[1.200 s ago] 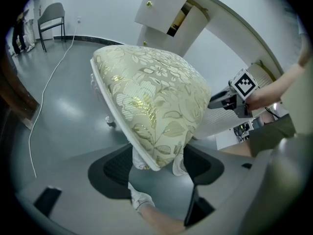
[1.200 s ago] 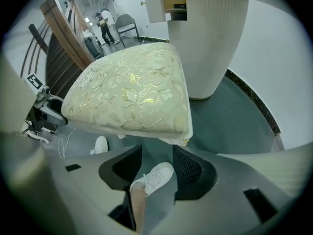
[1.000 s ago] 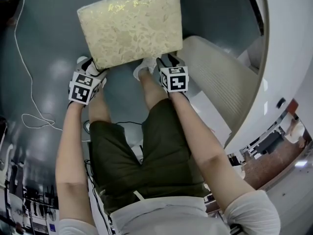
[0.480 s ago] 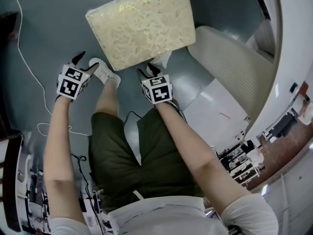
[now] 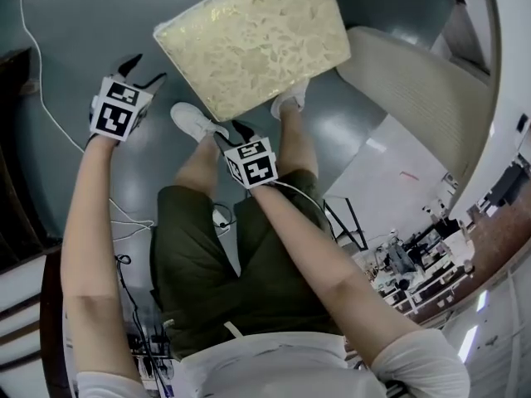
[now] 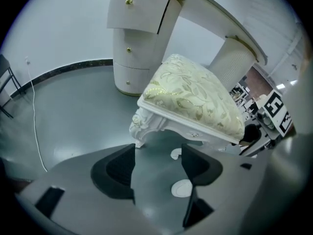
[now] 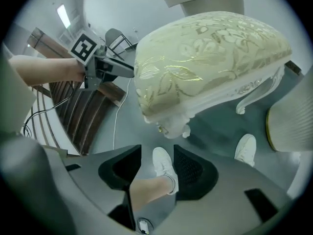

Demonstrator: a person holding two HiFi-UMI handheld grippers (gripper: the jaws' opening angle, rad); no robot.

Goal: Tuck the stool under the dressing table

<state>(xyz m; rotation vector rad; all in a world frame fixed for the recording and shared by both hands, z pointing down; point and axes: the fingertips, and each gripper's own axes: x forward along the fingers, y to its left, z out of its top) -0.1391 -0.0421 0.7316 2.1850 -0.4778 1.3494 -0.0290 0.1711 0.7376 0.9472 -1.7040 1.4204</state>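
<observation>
In the head view the stool (image 5: 253, 44) stands on the grey floor (image 5: 75, 23) in the upper middle of the frame. The dressing table (image 5: 498, 73) curves down the right edge, and its ribbed pedestal (image 5: 415, 89) is just right of the stool. The left gripper (image 5: 143, 69) hangs in the upper left, well clear of the stool. The right gripper (image 5: 232, 131) hangs just below the stool's near corner, not touching it. One white shoe (image 5: 193, 123) lies between the two grippers, and the other shoe (image 5: 290, 102) is at the stool's lower edge. A white cable (image 5: 41, 98) trails down the left side. Only the left gripper view shows the table from the side. There the top arcs over a round stack of drawers (image 6: 139, 13) with gold knobs (image 6: 129, 1) at upper left, and the stool stands in front of the gap between the drawers and the pedestal. Whether any of it is already beneath the top cannot be told. In that view the left jaws are spread, with only bare floor between them. Only the right gripper view shows the stool's carved white legs (image 7: 176, 126) from below and brown slats (image 7: 83, 116) at left. Its jaws are also spread and pinch nothing. The person's shin and a shoe show through the gap, standing between that gripper and the stool.
</observation>
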